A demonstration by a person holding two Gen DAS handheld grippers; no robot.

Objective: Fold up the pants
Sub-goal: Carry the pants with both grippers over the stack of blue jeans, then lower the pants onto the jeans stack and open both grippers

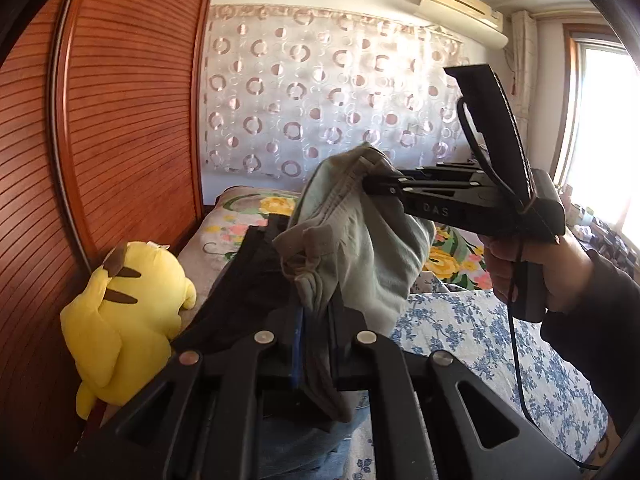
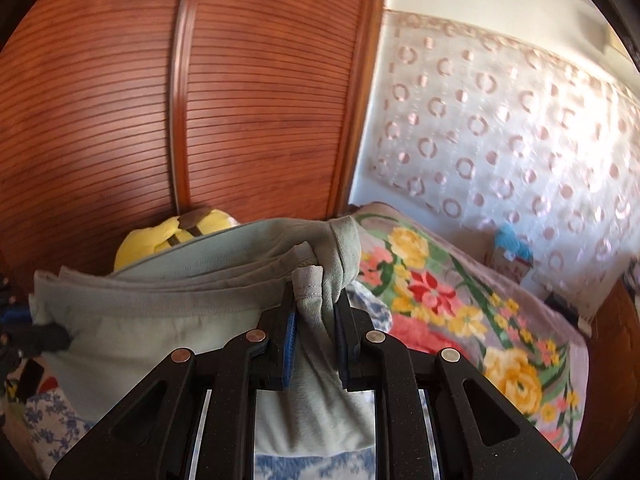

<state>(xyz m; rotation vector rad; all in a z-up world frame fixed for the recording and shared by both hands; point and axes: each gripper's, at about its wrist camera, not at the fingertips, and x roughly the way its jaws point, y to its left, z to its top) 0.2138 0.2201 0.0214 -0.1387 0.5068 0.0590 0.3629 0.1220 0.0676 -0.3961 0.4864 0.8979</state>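
- Pants [image 1: 360, 232], pale grey-green, held up in the air over the bed [image 1: 500, 344], bunched and hanging between the 2 tools.
- Left tool [image 1: 316, 320]: jaws nearly closed, clamped on a gathered fold of the pants; blue pads pressed against the cloth on both sides.
- Right tool [image 2: 316, 320]: jaws a little wider, clamped on a thick wad of waistband with a belt loop standing up between the fingers [image 2: 290, 340].
- In the left wrist view, right tool seen side-on at the right, tips buried in the top edge of the pants, gripped by a hand [image 1: 536, 268] in a dark sleeve.
- In the right wrist view, waistband stretched leftward from the clamp, left tool's tip just visible at the far left edge, biting the cloth.
- Bed under the pants covered with a blue-flowered sheet; floral blanket [image 2: 460, 300] toward the head of the bed.
- Yellow plush toy [image 1: 128, 312] at the bed's left edge, against the slatted wooden wardrobe [image 1: 120, 120].
- Ring-patterned curtain [image 1: 320, 92] behind the head of the bed.
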